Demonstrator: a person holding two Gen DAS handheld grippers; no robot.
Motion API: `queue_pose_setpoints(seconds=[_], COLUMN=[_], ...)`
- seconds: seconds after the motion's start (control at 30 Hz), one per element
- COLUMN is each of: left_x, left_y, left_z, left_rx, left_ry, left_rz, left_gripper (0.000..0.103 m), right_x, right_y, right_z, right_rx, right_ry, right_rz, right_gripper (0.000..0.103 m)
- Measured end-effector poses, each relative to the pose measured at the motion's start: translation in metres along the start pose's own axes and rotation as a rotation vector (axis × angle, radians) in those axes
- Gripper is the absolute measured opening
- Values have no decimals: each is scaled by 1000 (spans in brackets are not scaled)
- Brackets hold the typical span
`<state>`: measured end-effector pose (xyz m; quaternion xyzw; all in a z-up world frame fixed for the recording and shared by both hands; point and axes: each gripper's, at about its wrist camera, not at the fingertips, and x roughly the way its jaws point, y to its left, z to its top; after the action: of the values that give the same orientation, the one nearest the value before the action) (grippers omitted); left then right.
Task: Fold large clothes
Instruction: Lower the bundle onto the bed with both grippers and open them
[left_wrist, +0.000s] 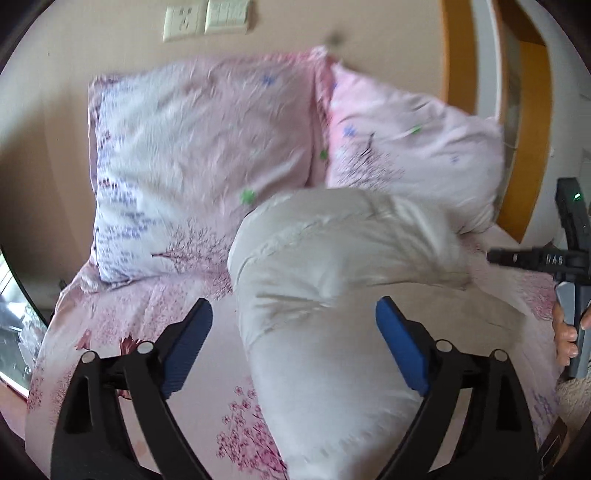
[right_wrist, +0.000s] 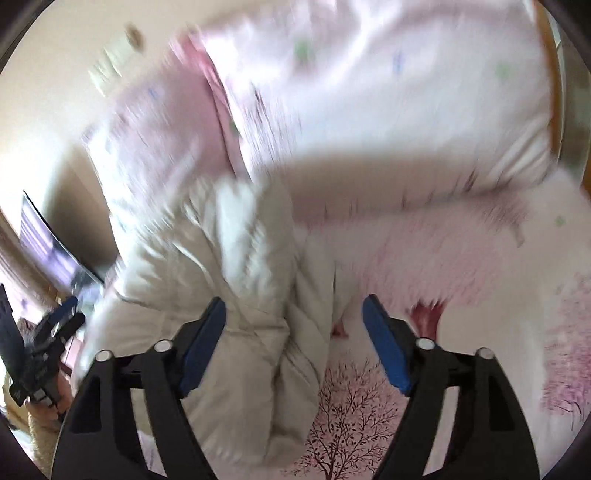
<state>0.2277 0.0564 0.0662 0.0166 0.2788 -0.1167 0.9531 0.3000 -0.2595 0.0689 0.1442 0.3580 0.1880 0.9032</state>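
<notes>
The only writing that can be read is on the right gripper (left_wrist: 546, 258) where it enters the left wrist view at the right edge: pale letters "DAS" on its black body, with a small green light lit above them; a hand (left_wrist: 567, 334) grips its grey handle below.

The padded jacket (left_wrist: 332, 295) is off-white to pale beige, puffy and quilted, with stitched seams running across soft, rounded panels; it lies bunched in a thick roll on the bed sheet (left_wrist: 122, 325), its far end touching the two pillows (left_wrist: 207, 162); in the right wrist view the same jacket (right_wrist: 229, 295) is blurred, its creased folds heaped at the left of the sheet (right_wrist: 461, 258).

The sheet is smooth pink cloth printed with dark-branched blossom trees; the pillows wear matching pink covers with small green and blue flowers, and lean against a cream wall that bears a socket and switch plate (left_wrist: 207, 18).

The left gripper (left_wrist: 295, 343) has black plastic arms and ribbed blue pads; its jaws are spread wide above the jacket, pinching nothing; the right gripper (right_wrist: 295, 347), built alike, also has its jaws spread, one pad over the jacket, the other over the sheet, neither pressing cloth.
</notes>
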Motion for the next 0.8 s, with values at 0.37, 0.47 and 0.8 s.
queue_pose_setpoints(seconds=[0.37,0.47,0.8], left_x=[5,14,37], left_y=[-21,-24,-38], left_z=[-26,-35,-55], left_rx=[1,-18,36], left_ry=[77,104,177], left_rz=[-55,-96,-54], left_gripper=[93,96,99], right_x=[27,46,20], right_y=[36,23,25], right_z=[-67,-75,-34], right_rx=[-200,-176,-130], right_ry=[115,168,43], right_rz=[-57,-85,-49], right_gripper=[11,8,13])
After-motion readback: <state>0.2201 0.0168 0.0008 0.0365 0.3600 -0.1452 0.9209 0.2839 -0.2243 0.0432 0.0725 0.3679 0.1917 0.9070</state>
